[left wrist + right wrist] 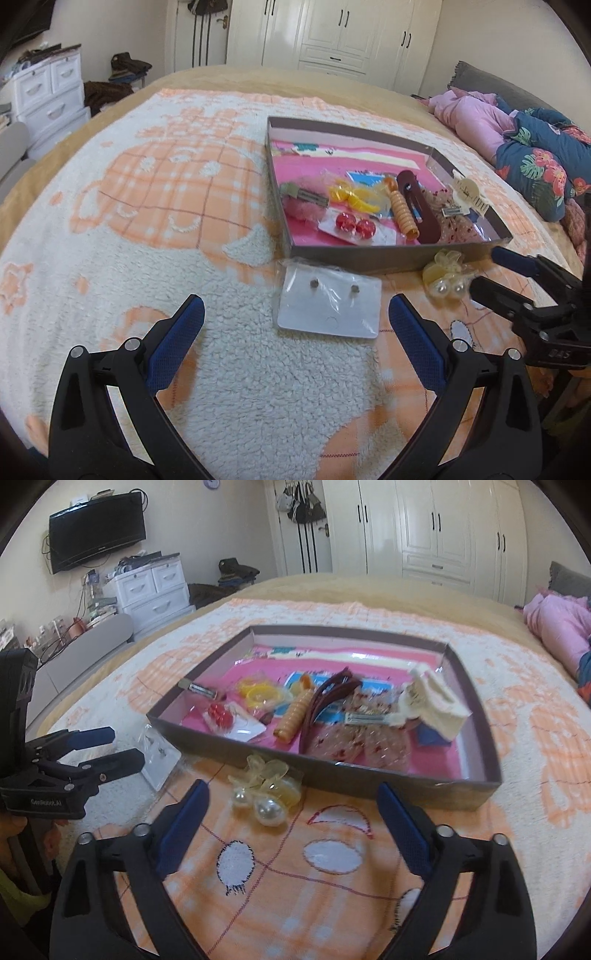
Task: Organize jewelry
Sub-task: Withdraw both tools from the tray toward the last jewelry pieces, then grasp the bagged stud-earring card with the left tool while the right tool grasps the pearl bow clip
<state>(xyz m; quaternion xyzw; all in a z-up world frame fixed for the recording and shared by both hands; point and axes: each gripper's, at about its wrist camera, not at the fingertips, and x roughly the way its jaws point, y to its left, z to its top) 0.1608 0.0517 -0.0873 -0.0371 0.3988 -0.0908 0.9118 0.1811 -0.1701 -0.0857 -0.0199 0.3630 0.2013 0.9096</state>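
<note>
A shallow cardboard box [354,258] [476,709] lies on the blanket and holds hair clips, red ball earrings [352,225], yellow rings and a cream claw clip [436,698]. In front of it lies a white card with stud earrings [330,306] [160,760] in a plastic sleeve. A pearl earring pair with yellow bows [445,278] [264,794] rests beside the box's near wall. My left gripper [295,314] is open, just short of the card. My right gripper [293,805] [484,269] is open, its fingers on either side of the pearls and a little short of them, without touching them.
A fluffy orange-and-white blanket [166,221] covers the bed. Pink and floral bedding [517,147] is piled at the right. White drawers [151,587], a wall TV [96,531] and white wardrobes [436,528] stand beyond the bed.
</note>
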